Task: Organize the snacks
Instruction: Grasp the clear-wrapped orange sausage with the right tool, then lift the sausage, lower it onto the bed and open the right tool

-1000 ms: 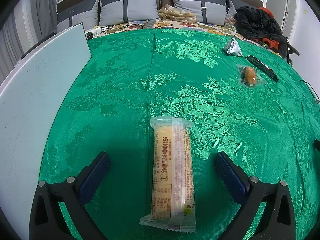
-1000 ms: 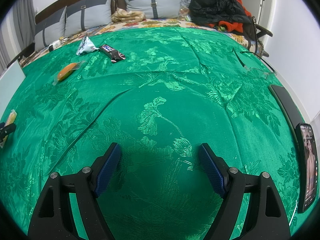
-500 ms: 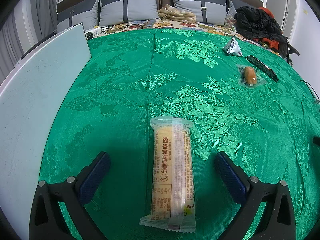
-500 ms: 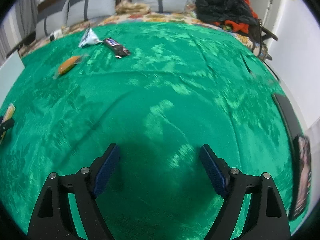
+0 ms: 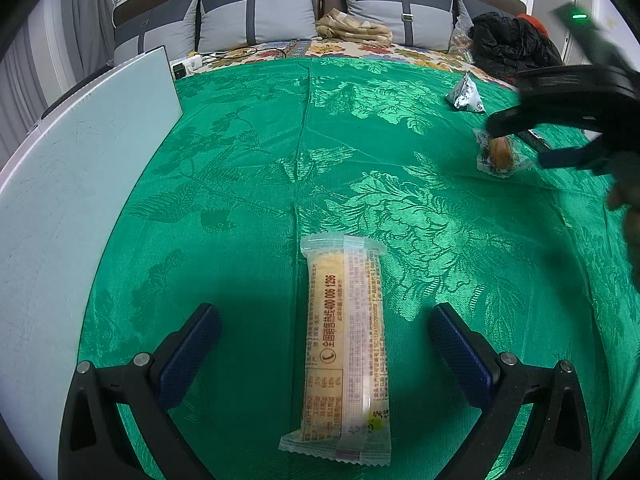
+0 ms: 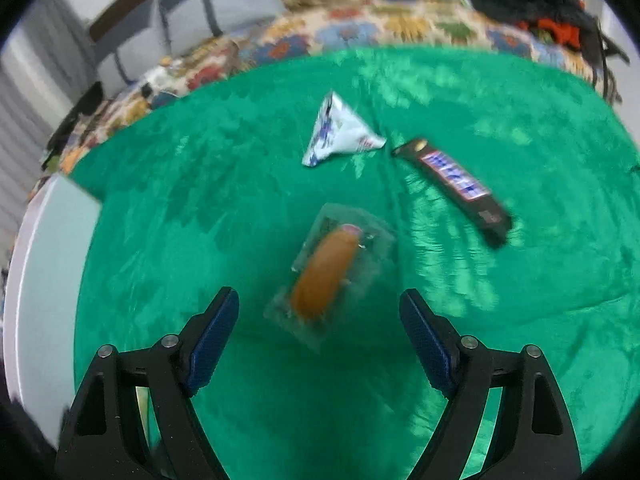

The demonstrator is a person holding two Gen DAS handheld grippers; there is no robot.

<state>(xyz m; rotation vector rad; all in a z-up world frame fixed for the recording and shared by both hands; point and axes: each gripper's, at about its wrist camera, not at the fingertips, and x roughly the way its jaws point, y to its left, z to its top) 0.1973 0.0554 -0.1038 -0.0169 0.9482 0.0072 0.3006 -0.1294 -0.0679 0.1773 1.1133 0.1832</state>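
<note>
right gripper (image 6: 319,320) blurred, sausage pack (image 6: 330,276) smeared

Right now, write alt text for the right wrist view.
The open right tool hangs over a clear-wrapped bread roll on a green cloth. Beyond lie a white triangular packet and a dark chocolate bar; the picture is motion-blurred.

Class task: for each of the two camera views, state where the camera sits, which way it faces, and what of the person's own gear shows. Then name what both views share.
Left wrist: sits on the left gripper, angled down at the long wafer pack; open fingers frame it.
Right wrist: sits on the right gripper, angled down at the clear-wrapped bun; open fingers flank it.
Shared: bun, triangular white packet, green cloth; the left view also shows the right gripper.
</note>
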